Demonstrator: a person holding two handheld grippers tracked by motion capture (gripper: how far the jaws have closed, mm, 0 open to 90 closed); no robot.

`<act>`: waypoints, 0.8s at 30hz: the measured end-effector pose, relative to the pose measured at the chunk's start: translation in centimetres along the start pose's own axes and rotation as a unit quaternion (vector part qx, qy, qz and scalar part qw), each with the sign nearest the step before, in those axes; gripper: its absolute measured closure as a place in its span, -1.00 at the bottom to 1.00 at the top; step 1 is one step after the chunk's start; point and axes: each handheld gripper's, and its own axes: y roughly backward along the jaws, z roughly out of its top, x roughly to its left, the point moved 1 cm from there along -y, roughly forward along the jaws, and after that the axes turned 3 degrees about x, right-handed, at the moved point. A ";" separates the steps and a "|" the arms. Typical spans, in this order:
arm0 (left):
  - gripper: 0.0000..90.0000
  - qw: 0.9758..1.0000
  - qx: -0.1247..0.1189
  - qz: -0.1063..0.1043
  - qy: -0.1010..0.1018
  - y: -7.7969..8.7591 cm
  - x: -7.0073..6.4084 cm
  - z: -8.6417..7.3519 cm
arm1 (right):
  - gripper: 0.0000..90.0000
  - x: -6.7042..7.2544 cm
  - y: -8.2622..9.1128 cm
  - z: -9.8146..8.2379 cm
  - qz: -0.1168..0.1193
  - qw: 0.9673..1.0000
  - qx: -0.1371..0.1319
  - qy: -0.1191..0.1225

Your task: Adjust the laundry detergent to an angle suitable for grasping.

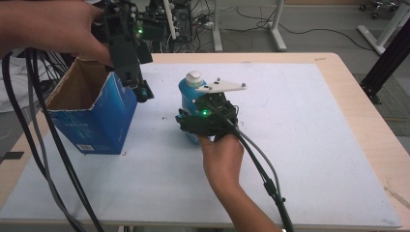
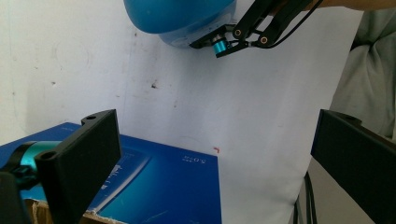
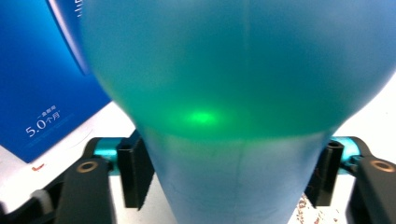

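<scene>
The right gripper (image 1: 193, 126) has its two black jaws set against opposite flanks of a blue bottle (image 1: 189, 94), gripping it low on the body; in the right gripper view the bottle (image 3: 233, 93) stands between the jaws, pressed on both sides. The bottle is upright with a white cap (image 1: 193, 77) uppermost, just ahead of the holding hand (image 1: 222, 154) and to the side of the left gripper. Its wall is smooth, glossy, translucent plastic, bulging wide above a narrower section where the jaws bite; a curved, slick surface of this kind probably slips if the squeeze is light, so the grasp is best kept square across the narrow part and the bottle kept vertical in transit. The left gripper (image 1: 140, 89) hangs with jaws spread wide and empty at the near rim of an open blue cardboard box (image 1: 92, 116), whose brown raw interior and torn-looking top edge contrast with its printed glossy outside. Judged from the layout, the box is the likely destination; the left tool could steady its wall. Both rest on a matte white mat (image 1: 300, 145), faintly speckled.
</scene>
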 end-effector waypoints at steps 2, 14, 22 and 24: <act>-0.96 1.000 0.000 0.000 0.000 0.0 0.0 0.0 | -0.28 0.0 0.0 0.0 0.000 1.000 0.000 0.001; -0.96 1.000 -0.001 -0.001 0.001 0.0 0.0 -0.1 | -0.17 -0.2 -0.1 0.0 -0.001 1.000 0.001 -0.002; -0.96 1.000 -0.001 -0.002 0.003 -0.2 0.0 -0.2 | -0.10 -0.2 -0.1 0.0 -0.004 1.000 -0.003 0.000; -0.96 1.000 -0.001 -0.003 0.003 -0.2 0.1 -0.2 | -0.09 -0.2 -0.1 0.0 -0.004 1.000 -0.003 0.001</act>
